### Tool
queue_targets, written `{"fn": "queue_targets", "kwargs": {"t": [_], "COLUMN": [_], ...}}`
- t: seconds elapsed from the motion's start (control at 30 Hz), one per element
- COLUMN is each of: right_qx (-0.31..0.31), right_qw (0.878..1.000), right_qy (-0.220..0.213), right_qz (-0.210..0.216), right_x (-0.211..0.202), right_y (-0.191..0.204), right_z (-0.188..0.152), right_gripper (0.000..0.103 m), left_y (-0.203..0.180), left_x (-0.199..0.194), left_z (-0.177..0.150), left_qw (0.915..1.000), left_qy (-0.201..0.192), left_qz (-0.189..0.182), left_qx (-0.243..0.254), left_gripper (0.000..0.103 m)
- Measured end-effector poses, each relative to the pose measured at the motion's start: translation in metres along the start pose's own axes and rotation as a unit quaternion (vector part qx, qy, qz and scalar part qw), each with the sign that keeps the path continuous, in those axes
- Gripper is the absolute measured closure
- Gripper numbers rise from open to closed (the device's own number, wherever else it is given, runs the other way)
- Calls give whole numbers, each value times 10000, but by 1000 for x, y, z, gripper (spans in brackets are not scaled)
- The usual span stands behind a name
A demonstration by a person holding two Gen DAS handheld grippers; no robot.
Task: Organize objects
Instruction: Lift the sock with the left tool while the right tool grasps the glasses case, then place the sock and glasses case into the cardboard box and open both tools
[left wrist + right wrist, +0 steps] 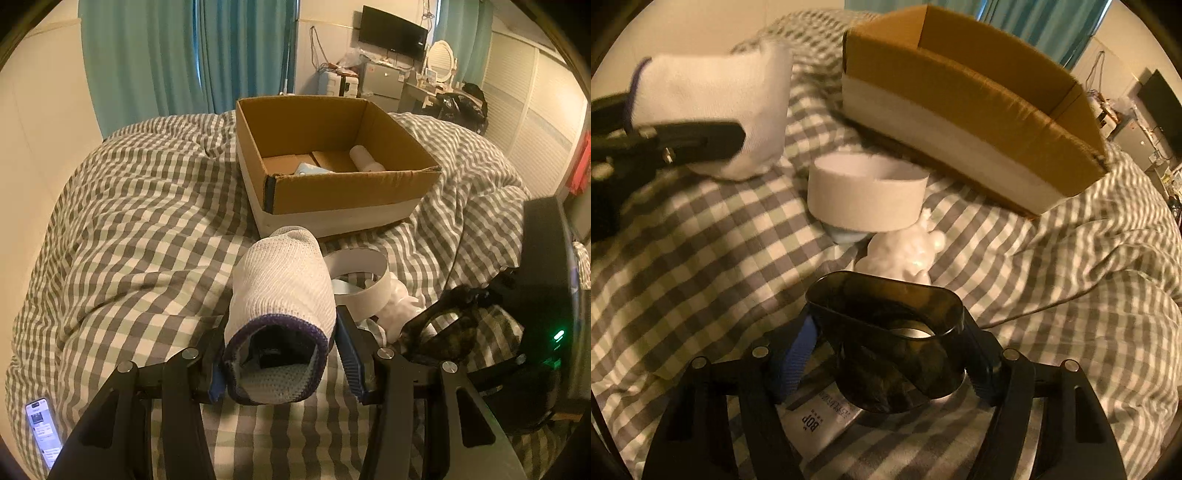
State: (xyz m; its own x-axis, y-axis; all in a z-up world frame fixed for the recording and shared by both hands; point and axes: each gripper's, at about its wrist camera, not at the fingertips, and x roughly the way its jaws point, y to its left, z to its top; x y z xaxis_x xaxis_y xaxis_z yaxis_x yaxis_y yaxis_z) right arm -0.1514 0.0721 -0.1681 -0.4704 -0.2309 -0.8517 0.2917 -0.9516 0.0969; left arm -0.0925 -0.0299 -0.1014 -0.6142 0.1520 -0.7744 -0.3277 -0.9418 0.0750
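I hold two things now, one in each hand. My left gripper point(280, 354) pinches a white sock point(282, 291) with a purple cuff. The sock's long way points straight ahead, with its toe toward the box point(332, 192). The cuff end faces my camera, and I can look into it.

My right gripper point(894, 354) has a dark plastic cup point(886, 332) between its fingers. The pads sit on both sides of the cup, so I think they are squeezing it. The cup's wide mouth tips up and away from me. It is low, just over the checked blanket point(701, 266).

The box lies far ahead of both grippers, past a white paper ring point(866, 195) and a crumpled white lump point(905, 254). The sock looks nearer to the box than the cup does, so I think the left hand has the shorter trip.

The left view looks down into the box. I see a white tube point(364, 157) and something blue point(310, 170) already inside. The right view shows only the box's outer wall. But the right view shows a flat white packet point(820, 417) under the cup, which the left view hides.
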Motion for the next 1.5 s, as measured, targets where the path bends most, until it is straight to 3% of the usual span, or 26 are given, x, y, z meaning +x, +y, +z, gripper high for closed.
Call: {"fn": "queue_targets", "kwargs": {"t": [0.4,0.83,1.2,1.5], "right_qx": [451,548,695,852], "right_qw": [9962,9878,9833,9837], "right_qy": [-710,-1389,-1640,-1567], "right_qz": [-226,-452,-372,-227], "right_x": [-66,-120,-122,-87], "right_y": [-24,-63,-104,-141], "right_z": [4,47,90,130], "right_gripper": [32,32,32,32], "left_y": [-7,-10,-23,-33], "left_x": [-21,-32,-19,39], "left_z": [7,57,134,179], "left_qw": [9995,9982,9949,9949], "left_qy": [-223,-451,-822,-696], "left_qz": [-117,-182,-213,-235], "left_qx": [174,345,541,686], "left_gripper": [52,52,52,52]}}
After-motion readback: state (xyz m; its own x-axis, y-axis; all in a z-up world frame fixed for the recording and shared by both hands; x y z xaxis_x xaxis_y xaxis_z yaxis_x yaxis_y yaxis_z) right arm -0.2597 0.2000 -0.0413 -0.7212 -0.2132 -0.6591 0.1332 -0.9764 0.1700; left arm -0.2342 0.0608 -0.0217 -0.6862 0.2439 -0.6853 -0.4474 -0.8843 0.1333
